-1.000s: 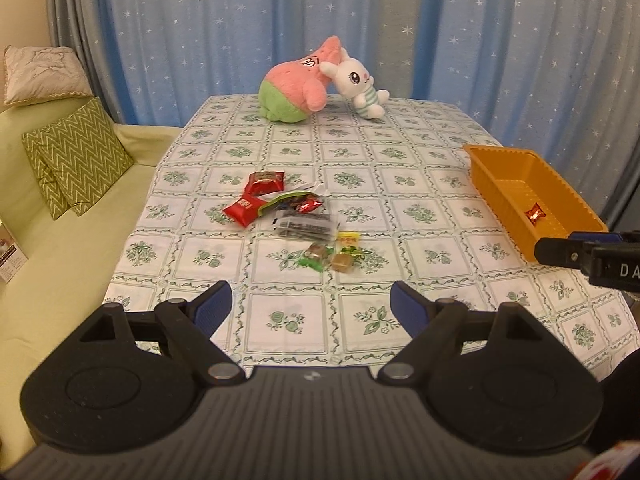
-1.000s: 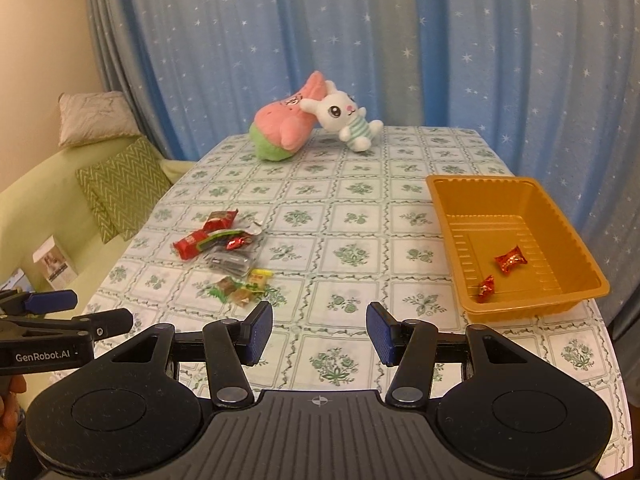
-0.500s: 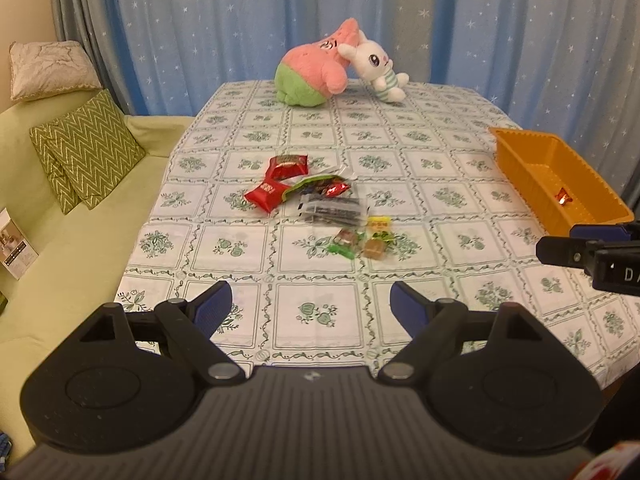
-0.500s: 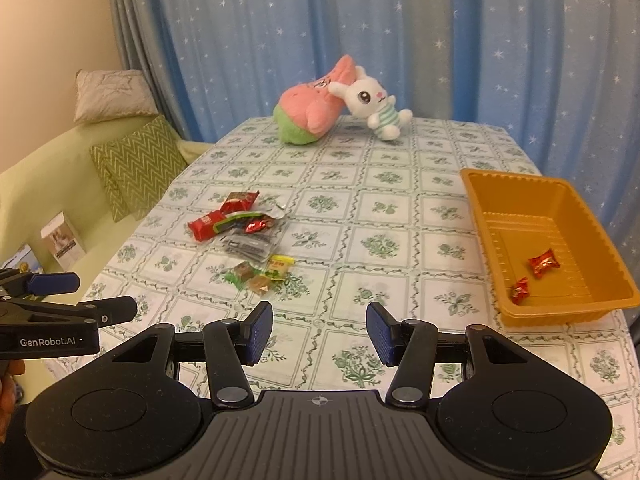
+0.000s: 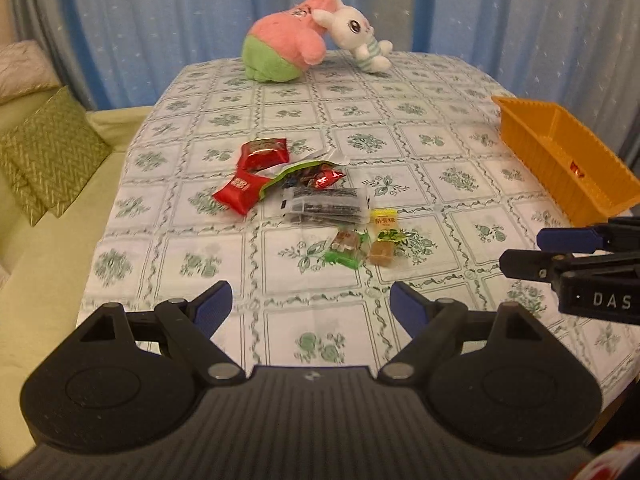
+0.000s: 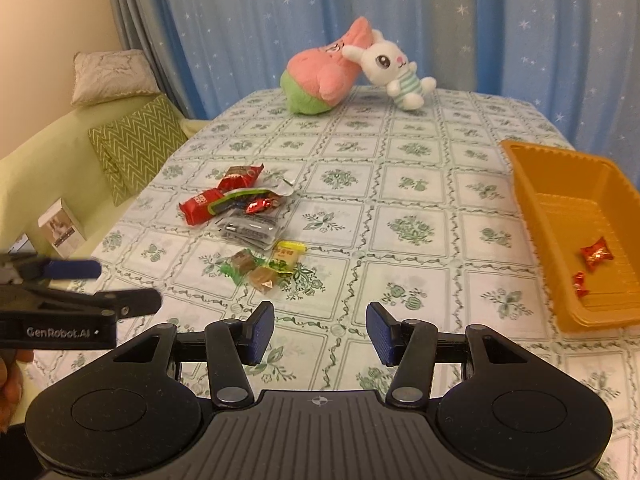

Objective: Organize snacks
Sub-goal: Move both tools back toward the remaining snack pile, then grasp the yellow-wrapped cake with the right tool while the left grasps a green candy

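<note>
Table (image 6: 420, 216) first: patterned cloth, two plush toys (image 6: 320, 76) at the far end, orange tray (image 6: 532, 184) on our right edge with two red wrapped candies (image 6: 596, 254) already inside. We read that as sorting under way, most of it left.

Snack pile (image 5: 304, 200) sits mid-table, well apart from the tray: two red packets (image 5: 242, 190), a green-edged wrapper, a clear pack of dark sticks (image 5: 324, 208), then small wrapped sweets (image 5: 348, 246) and a yellow sachet (image 5: 385, 220) nearest us.

Left gripper (image 5: 310, 306) is spread wide, holding nothing, hovering short of the pile. Right gripper (image 6: 320, 332) likewise spread and empty.

Handling, our guess: everything light, crinkly film, slippery, contents likely crushable. We'd pinch the small sweets across the body, not the twisted ends. Flat packets overlap, so we'd take an exposed edge and lift clear.
</note>
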A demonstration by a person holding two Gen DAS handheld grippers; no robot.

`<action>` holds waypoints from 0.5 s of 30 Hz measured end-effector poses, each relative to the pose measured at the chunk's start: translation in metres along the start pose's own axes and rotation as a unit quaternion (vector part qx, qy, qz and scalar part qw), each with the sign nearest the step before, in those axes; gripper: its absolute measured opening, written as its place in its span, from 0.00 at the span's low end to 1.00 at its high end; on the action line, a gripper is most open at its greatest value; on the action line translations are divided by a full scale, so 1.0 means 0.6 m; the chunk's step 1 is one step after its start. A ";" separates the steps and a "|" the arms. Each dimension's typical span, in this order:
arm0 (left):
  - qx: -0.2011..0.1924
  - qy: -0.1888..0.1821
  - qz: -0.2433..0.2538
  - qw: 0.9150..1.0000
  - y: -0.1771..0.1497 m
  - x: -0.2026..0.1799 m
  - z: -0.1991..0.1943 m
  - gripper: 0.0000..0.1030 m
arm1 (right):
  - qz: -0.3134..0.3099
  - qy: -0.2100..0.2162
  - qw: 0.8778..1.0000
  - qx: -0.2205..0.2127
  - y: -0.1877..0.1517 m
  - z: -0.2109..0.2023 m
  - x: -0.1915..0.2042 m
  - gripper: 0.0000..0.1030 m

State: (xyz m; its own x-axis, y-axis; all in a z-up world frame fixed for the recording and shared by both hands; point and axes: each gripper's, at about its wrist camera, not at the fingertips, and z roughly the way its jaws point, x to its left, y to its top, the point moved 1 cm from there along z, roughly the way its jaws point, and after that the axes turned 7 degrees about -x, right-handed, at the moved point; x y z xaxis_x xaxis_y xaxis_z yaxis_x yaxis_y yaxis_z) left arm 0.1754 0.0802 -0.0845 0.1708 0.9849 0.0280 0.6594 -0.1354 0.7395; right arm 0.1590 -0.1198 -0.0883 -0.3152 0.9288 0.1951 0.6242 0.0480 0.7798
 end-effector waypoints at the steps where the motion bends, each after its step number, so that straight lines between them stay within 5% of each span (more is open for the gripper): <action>1: 0.001 -0.004 0.003 1.000 0.005 0.001 0.011 0.81 | 0.000 0.000 1.000 0.003 0.000 0.009 0.000 0.50; 15: 0.019 -0.052 0.050 0.997 0.015 -0.013 0.148 0.58 | 0.018 -0.005 1.000 0.015 0.011 0.101 -0.025 0.50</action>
State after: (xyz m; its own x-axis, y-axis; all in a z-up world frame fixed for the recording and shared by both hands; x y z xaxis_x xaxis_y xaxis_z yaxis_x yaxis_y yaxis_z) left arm 0.2451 0.0619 -0.1377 0.3116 0.9498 0.0285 0.6628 -0.2387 0.7098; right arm 0.2111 -0.1113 -0.1221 -0.2850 0.9335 0.2174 0.6564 0.0248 0.7540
